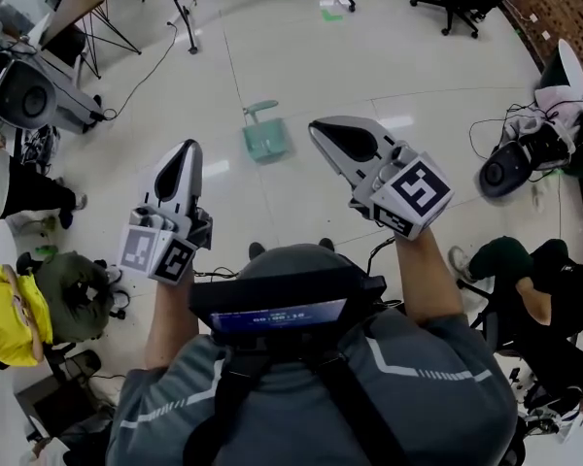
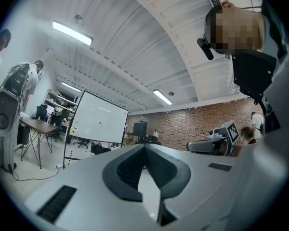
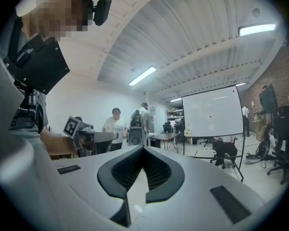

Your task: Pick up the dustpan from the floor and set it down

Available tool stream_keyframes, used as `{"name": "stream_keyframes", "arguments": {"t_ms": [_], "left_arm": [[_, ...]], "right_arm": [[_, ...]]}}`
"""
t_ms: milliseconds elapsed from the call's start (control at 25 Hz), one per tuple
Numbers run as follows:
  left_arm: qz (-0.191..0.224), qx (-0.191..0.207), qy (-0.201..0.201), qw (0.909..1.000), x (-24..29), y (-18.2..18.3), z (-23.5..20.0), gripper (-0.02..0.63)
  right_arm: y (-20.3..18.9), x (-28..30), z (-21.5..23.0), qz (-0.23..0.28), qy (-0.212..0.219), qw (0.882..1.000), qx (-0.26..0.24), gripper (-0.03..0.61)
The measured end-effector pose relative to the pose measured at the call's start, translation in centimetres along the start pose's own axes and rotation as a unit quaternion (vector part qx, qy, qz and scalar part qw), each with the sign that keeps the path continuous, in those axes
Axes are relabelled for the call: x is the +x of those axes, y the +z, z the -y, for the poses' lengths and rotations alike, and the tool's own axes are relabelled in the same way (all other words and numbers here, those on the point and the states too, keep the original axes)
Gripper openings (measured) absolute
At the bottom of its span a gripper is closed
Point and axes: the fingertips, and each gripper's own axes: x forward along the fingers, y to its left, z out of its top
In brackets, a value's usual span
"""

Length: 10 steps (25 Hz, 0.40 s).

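While the dustpan (image 1: 265, 136) lies on the floor (image 1: 301, 56) with its handle pointing away from us, we hold both grippers up, clear of it. Our left gripper (image 1: 187, 149) hangs to the dustpan's left and our right gripper (image 1: 318, 128) just to its right, each with jaws closed together on nothing.

The pale green dustpan (image 1: 265, 138) lies flat on the white tiled floor (image 1: 389, 56), handle pointing away.
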Motion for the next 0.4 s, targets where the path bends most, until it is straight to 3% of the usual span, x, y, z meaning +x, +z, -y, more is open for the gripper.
{"name": "stream_keyframes", "arguments": {"t_ms": [160, 400], "left_arm": [[0.002, 0.002, 0.000, 1.0000, -1.2, 0.1, 0.2, 0.023], [0.002, 0.009, 0.000, 1.0000, 0.8, 1.8, 2.4, 0.023]], "right_arm": [[0.3, -0.1, -1.2, 0.007, 0.001, 1.000, -0.004, 0.011], [2.0, -1.8, 0.7, 0.006, 0.003, 1.000, -0.003, 0.012]]}}
